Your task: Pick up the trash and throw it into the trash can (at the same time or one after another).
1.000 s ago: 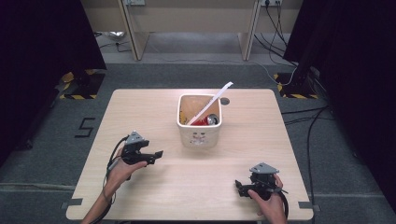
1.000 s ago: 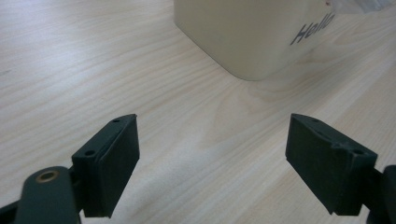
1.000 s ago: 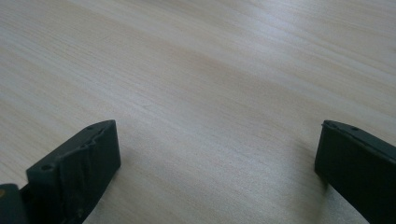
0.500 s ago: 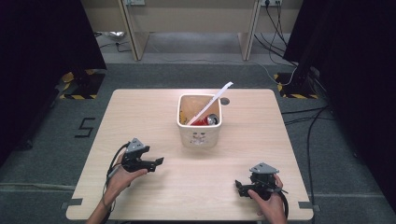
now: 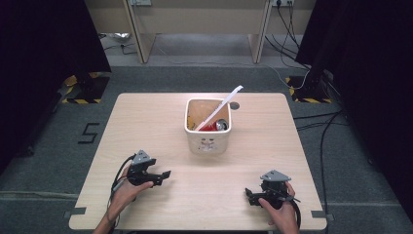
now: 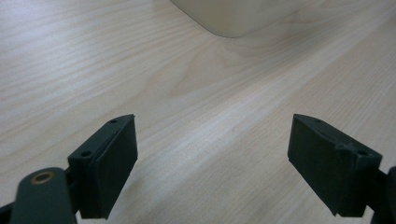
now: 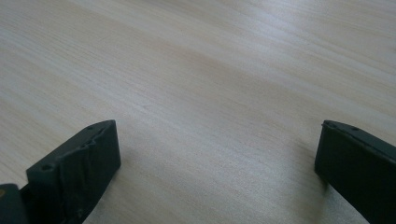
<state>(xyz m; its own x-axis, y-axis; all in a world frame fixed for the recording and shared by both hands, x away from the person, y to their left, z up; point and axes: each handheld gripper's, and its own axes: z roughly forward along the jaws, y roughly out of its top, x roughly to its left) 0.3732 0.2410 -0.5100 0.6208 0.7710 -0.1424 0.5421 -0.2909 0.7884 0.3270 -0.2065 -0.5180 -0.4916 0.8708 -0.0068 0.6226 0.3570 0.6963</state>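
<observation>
Gaping wide, empty: L tool (image 5: 164, 174) & R tool (image 5: 249, 194), prob. resting on woodgrain table (image 5: 146, 122).

A dark figure "5" (image 5: 89, 132) stands on the grey carpeted floor (image 5: 58, 161), left of centre in the high view, just off the left edge of the pale wooden tabletop (image 5: 146, 122). The white square plastic bin (image 5: 208, 141) at mid-frame bears small dark marks (image 5: 208, 145) on its near wall, too small to read. Nothing else is legible.
</observation>
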